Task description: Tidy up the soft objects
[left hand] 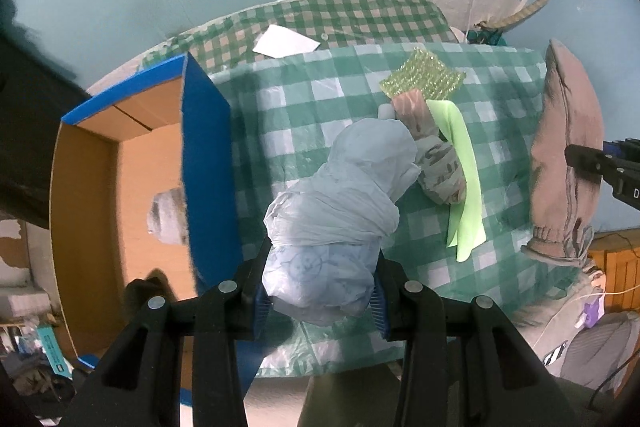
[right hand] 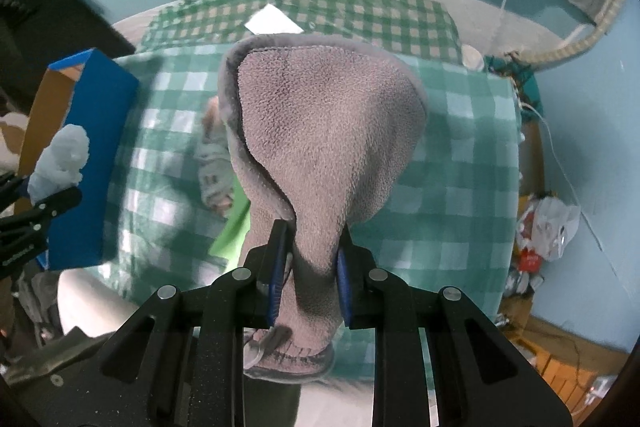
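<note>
While left hand-held gripper (left hand: pixel 318 301) clamps crumpled pale-blue bundle (left hand: pixel 340 203), right hand-held gripper (right hand: pixel 310 269) pinches fuzzy grey-brown mitten (right hand: pixel 328 131).

**Checked cloth and what lies on it**

A green-and-white checked tablecloth (left hand: pixel 304 115) covers the surface, with a darker checked cloth (left hand: pixel 360 15) behind it. On the far cloth lies a white paper (left hand: pixel 286 42). On the near cloth rest a yellow-green bubble-wrap piece (left hand: pixel 424 77), a lime-green sheet (left hand: pixel 464 171) and a patterned rolled sock (left hand: pixel 438 163) touching it. A blue cardboard box (left hand: pixel 206 163) stands at the left edge.
</note>
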### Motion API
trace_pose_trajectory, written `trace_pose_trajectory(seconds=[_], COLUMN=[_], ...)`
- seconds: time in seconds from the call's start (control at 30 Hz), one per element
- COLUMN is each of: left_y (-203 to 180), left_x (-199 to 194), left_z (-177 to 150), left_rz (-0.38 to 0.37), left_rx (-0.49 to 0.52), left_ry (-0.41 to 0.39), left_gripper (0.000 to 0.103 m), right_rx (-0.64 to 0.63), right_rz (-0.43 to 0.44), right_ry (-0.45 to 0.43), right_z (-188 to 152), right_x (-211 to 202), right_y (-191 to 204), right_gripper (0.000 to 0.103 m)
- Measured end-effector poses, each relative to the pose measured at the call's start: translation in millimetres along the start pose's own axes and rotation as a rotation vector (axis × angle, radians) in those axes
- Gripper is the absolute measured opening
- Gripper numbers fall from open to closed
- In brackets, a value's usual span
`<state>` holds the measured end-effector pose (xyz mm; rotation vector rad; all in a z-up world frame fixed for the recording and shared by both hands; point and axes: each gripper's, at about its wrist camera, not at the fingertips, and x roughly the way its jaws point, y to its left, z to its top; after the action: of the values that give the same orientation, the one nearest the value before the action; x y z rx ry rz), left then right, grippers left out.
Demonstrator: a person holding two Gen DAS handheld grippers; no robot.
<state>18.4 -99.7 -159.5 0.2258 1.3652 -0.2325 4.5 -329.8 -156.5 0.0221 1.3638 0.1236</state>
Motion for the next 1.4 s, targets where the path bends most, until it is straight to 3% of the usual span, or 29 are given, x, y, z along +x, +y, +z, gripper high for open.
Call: trace_pose_trajectory(seconds=[0.63,1.4], left_y=[55,146], left_x=[-42,-57], left_z=[-17,-51], left_rz=[0.024,0.075], left_rx=[-0.124,-0.337], left_ry=[-0.06,-0.076], left_gripper=[0.041,0.041], right_rx=[-0.209,-0.46], right_rz=[0.091,0.2], right_ry=[-0.056,-0.057], right_z=[40,76], right_x=[-35,-31], right_y=[90,235], right_gripper=[0.02,0.02])
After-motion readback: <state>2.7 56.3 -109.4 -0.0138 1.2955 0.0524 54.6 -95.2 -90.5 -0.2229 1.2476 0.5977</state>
